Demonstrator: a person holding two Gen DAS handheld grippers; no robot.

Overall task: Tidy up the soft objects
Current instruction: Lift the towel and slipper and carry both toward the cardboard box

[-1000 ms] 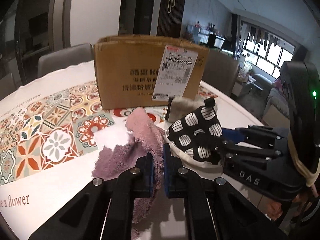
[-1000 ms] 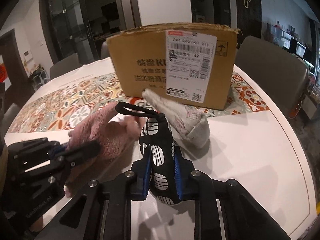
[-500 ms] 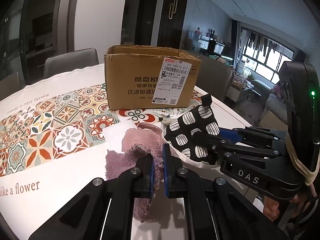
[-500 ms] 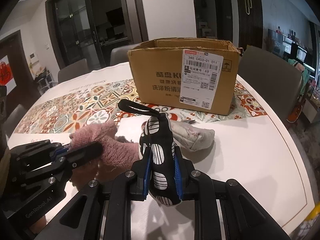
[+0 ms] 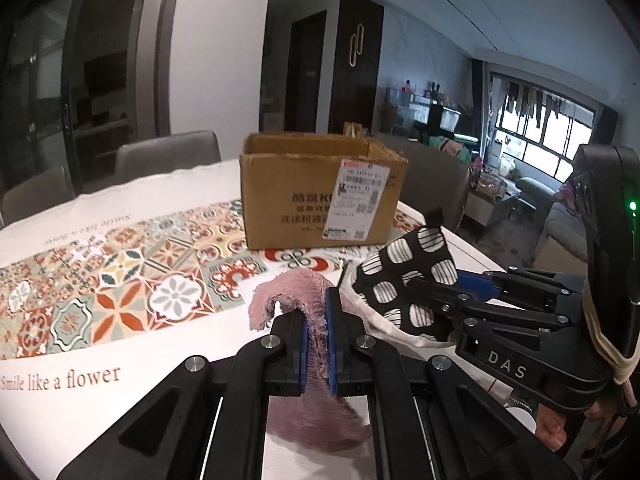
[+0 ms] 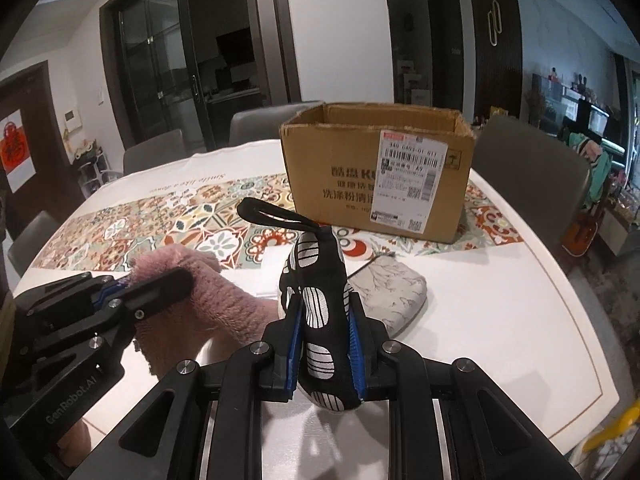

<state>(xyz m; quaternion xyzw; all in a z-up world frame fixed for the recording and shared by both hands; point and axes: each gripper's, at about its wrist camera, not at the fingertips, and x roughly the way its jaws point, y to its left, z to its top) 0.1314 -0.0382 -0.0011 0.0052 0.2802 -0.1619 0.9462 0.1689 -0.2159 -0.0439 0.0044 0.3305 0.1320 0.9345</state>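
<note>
Pink towel (image 5: 316,332) pinched in left hand-held gripper (image 5: 316,320); spotted pouch (image 6: 320,300) clamped in right hand-held gripper (image 6: 323,332).

A home dining room: patterned tablecloth (image 6: 152,216), dining chairs (image 6: 528,160), and laundry hanging by the windows (image 5: 536,100).

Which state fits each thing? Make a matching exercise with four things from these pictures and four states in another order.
Things:
1. pink towel
2. spotted mitt
3. grey pouch
4. box

States:
A. lying on the table, unheld
B. open at the top
C. clamped in the left gripper
D. clamped in the right gripper

Pairs: 1-C, 2-D, 3-A, 4-B
</note>
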